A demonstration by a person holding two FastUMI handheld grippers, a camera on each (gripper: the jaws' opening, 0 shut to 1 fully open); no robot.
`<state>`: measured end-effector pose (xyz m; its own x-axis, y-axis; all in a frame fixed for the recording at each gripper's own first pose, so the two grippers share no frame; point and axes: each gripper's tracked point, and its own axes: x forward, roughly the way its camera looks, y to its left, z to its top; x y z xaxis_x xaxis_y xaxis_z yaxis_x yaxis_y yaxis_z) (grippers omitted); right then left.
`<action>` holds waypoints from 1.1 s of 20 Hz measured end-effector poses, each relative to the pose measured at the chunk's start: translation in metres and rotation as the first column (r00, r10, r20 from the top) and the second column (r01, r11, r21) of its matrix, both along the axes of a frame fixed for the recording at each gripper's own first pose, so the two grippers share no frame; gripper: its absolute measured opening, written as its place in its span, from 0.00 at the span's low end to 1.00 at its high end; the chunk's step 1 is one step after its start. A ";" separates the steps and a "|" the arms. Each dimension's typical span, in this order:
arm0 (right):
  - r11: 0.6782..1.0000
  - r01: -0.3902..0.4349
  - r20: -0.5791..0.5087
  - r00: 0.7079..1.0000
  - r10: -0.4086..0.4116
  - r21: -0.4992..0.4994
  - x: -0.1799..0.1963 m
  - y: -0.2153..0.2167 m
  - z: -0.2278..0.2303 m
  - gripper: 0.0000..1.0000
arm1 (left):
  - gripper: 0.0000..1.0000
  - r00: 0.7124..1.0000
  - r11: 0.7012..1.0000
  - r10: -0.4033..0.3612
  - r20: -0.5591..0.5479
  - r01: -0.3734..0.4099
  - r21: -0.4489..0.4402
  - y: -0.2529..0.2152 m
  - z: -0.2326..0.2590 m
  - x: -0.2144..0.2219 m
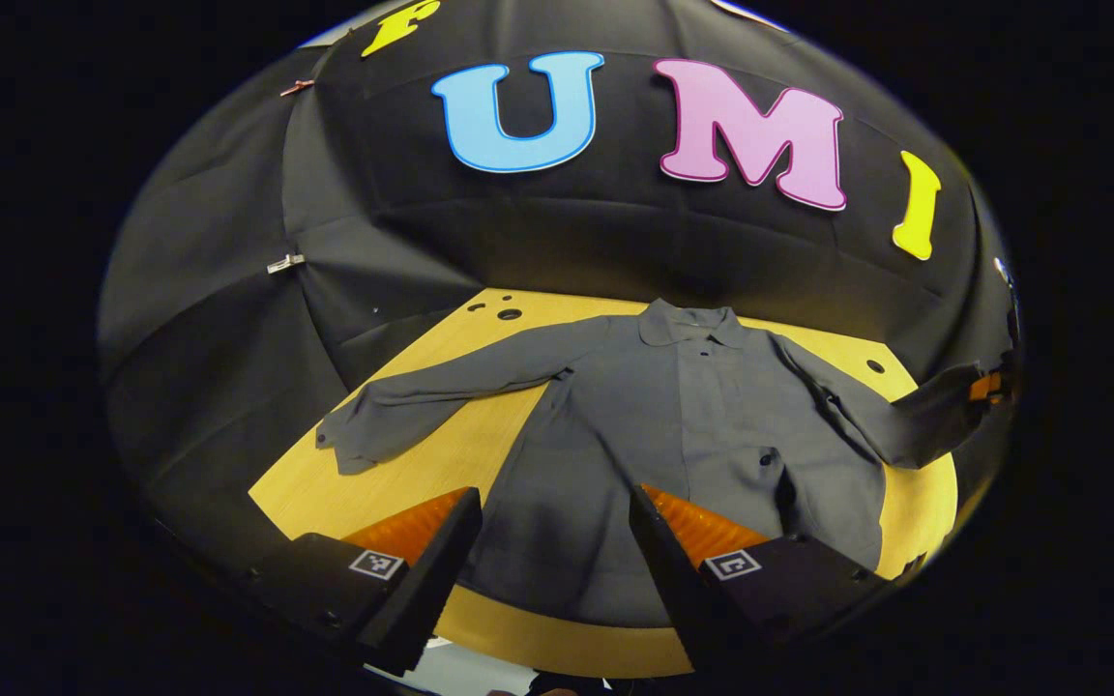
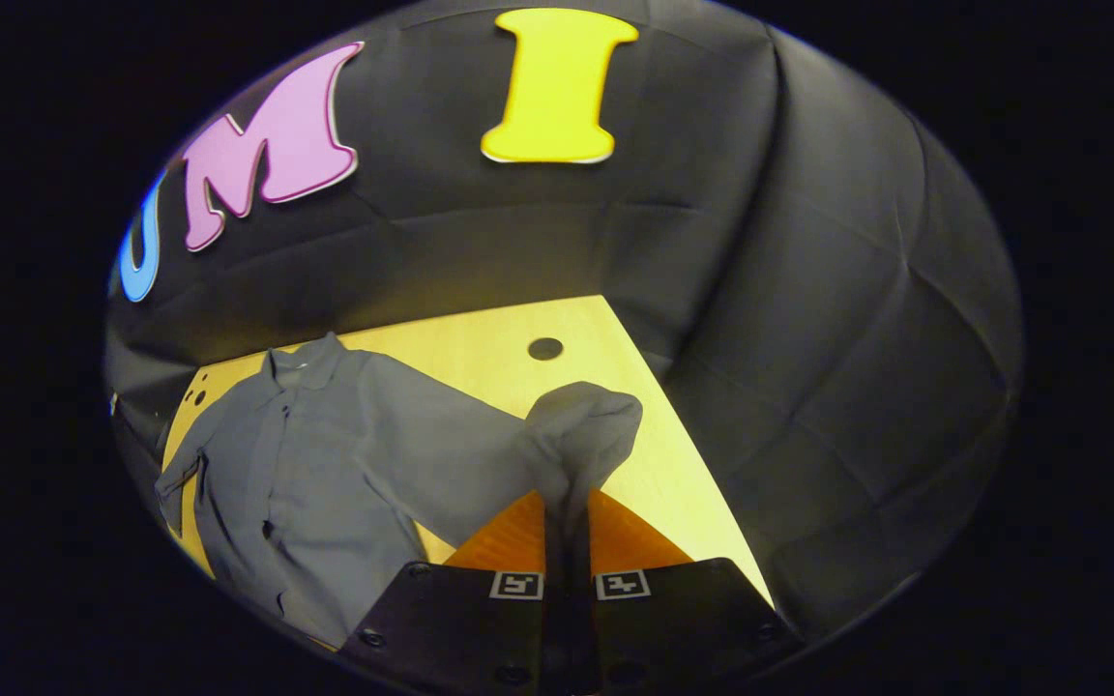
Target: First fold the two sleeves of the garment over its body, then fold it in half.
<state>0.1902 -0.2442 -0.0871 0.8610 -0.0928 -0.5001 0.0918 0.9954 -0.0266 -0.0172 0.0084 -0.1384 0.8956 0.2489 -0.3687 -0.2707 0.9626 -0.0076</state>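
The setting is a recording booth, not a home. Black cloth (image 1: 228, 319) forms the walls on every visible side, hung in creased panels and joined at the seams by small metal clips (image 1: 285, 263). A single light wooden table (image 1: 422, 454) stands against the rear wall; round holes (image 2: 545, 349) are drilled through its top near the far corners. Lighting falls on the tabletop alone, leaving the surrounding cloth dark. A grey shirt (image 1: 673, 425) lies spread on the table as the sole work item, which marks the place as a staged demonstration station.
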 end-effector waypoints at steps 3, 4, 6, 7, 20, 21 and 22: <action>0.997 -0.068 0.020 0.997 0.069 -0.031 0.011 0.040 0.025 0.05 | 0.97 1.000 1.000 -0.003 0.008 0.003 -0.008 0.005 -0.004 -0.004; 0.995 -0.095 0.026 0.995 0.096 -0.041 0.015 0.054 0.031 0.05 | 0.97 1.000 1.000 -0.002 0.002 0.003 -0.016 0.007 -0.007 -0.006; 0.986 -0.154 0.046 0.987 0.157 -0.064 0.027 0.088 0.046 0.05 | 0.97 1.000 1.000 0.006 -0.002 -0.006 -0.030 0.013 -0.009 -0.007; 0.981 -0.184 0.053 0.981 0.188 -0.067 0.034 0.107 0.052 0.00 | 0.97 1.000 0.999 0.010 -0.002 -0.010 -0.034 0.016 -0.011 -0.007; 0.862 -0.498 0.036 0.863 0.503 -0.095 0.071 0.335 0.052 0.05 | 0.97 0.996 0.994 0.091 -0.005 -0.092 -0.067 0.068 -0.015 -0.010; 0.852 -0.515 0.029 0.854 0.519 -0.099 0.071 0.351 0.049 0.05 | 0.97 0.995 0.993 0.099 -0.004 -0.099 -0.070 0.074 -0.016 -0.009; 0.840 -0.534 0.020 0.843 0.538 -0.101 0.072 0.367 0.044 0.05 | 0.97 0.994 0.991 0.107 -0.004 -0.107 -0.075 0.079 -0.015 -0.009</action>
<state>0.2618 0.1227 -0.0432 0.8110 0.3479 -0.4704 -0.4518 0.8832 -0.1256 -0.0258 0.0872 -0.1537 0.8653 0.3152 -0.3898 -0.3722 0.9248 -0.0783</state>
